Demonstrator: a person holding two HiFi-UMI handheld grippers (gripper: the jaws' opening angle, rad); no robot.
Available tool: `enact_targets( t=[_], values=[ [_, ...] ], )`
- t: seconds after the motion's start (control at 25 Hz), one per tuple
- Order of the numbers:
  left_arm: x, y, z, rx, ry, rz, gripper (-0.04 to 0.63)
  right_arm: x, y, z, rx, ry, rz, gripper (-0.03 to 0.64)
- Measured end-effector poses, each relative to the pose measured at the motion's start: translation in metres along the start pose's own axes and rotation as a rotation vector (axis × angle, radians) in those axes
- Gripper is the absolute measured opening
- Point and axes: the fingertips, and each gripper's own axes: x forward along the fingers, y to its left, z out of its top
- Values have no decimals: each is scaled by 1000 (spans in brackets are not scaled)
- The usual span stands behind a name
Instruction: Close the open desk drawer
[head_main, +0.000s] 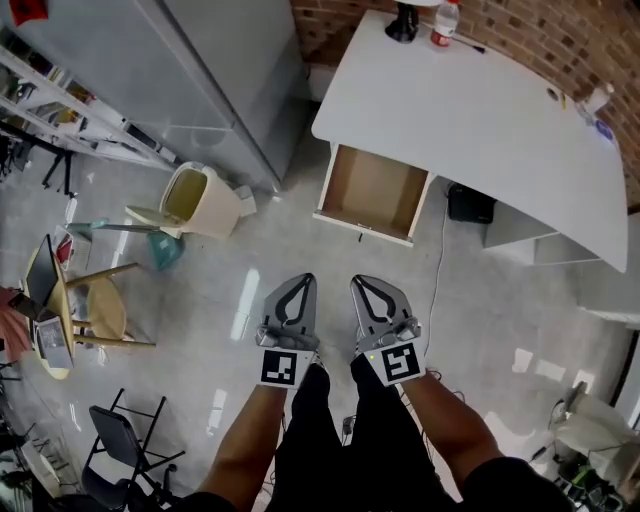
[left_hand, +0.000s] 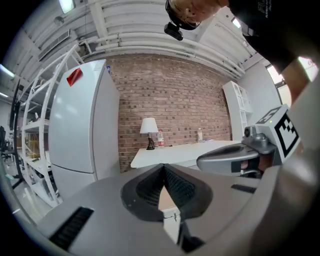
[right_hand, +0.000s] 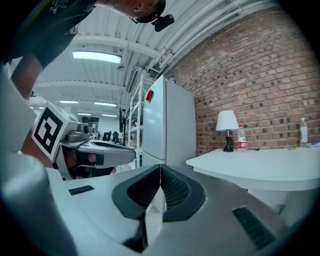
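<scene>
Nearest the lens, two bare forearms are reaching forward, side by side, each carrying a grey tool with a marker cube at its base. I am reading the left hand-held gripper (head_main: 304, 282) as pressed together: in its own view the ribbed black pads are meeting along one seam with nothing between them. The right hand-held gripper (head_main: 362, 283) is looking the same, pads closed on empty air. Both are pointing roughly level, towards the brick wall.

Ahead of both tips, well apart from them and sitting slightly to the right of the right tool, the white desk drawer with the bare brown wooden bottom (head_main: 372, 190) is standing pulled out from under the white worktop (head_main: 470, 120). It is looking empty. Its white front panel (head_main: 362, 228) is facing the tips squarely enough, so I am judging the step in hand to be the approach, with no contact made yet.

To do this well, I am planning to keep both sets of jaws closed so they are acting as blunt pushers. I would bring one tip to each side of the panel's middle, at the same height, so the box is not twisting on its runners. The push should be running straight along the line the drawer is sliding on, steady rather than sharp, until the panel is sitting flush under the worktop edge. Something small is hanging at the panel's lower edge; I cannot tell what, so I am steering clear of it.
</scene>
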Motion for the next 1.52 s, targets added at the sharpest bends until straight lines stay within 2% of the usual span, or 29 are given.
enact_targets(
  t=[0.16, 0.4, 0.68, 0.92, 1.12, 1.52],
  values=[
    [13, 0, -41, -14, 12, -60, 8, 2, -17, -30, 29, -1, -110, 28],
    [29, 1, -95, -35, 8, -112, 8, 5, -13, -80, 67, 10, -193, 28],
    [54, -12, -170, -94, 12, -141, 8, 6, -16, -148, 50, 35, -236, 28],
    [79, -12, -228, -60, 29, -174, 8, 21, -29, -200, 32, 32, -270, 28],
    [99, -11, -258, -38, 43, -198, 8, 29, -36, -230, 58, 25, -304, 28],
    [127, -17, -281, 8, 55, -247, 8, 41, -54, -255, 72, 34, -333, 28]
  ],
)
